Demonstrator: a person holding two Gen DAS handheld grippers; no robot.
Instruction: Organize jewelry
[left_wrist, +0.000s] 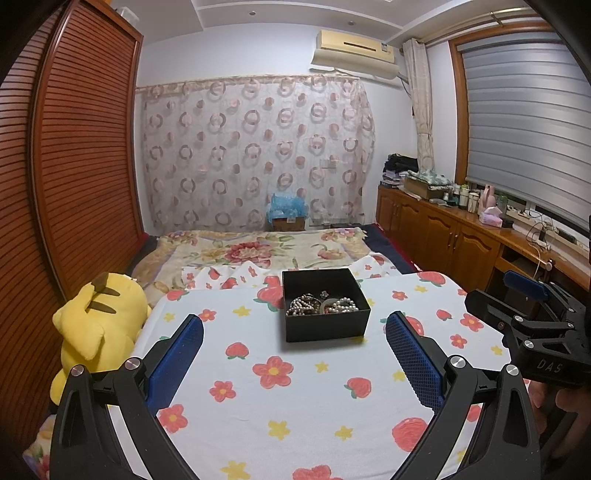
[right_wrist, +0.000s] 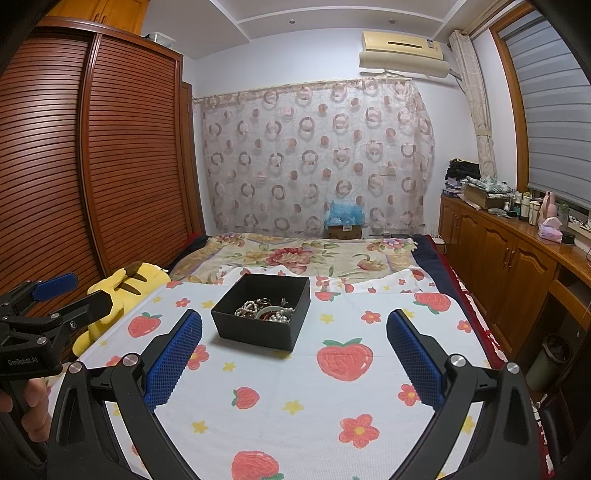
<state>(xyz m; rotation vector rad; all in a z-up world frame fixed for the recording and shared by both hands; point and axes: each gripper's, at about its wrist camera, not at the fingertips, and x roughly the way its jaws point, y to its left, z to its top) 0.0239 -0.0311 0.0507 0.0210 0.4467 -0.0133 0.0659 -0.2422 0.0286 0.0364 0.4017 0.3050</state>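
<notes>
A black open box (left_wrist: 327, 325) sits on the strawberry-print cloth on the bed; it also shows in the right wrist view (right_wrist: 258, 328). Inside lies a tangle of pearl and bead jewelry (left_wrist: 320, 305), which the right wrist view (right_wrist: 265, 311) also shows. My left gripper (left_wrist: 295, 332) is open and empty, held short of the box. My right gripper (right_wrist: 294, 328) is open and empty, with the box just left of its centre line. Each gripper appears at the edge of the other's view.
A yellow plush toy (left_wrist: 96, 325) lies at the bed's left edge beside the slatted wooden wardrobe (left_wrist: 74, 155). Wooden cabinets (right_wrist: 498, 258) with bottles and clutter run along the right under the window. A floral blanket (left_wrist: 258, 251) covers the bed's far end.
</notes>
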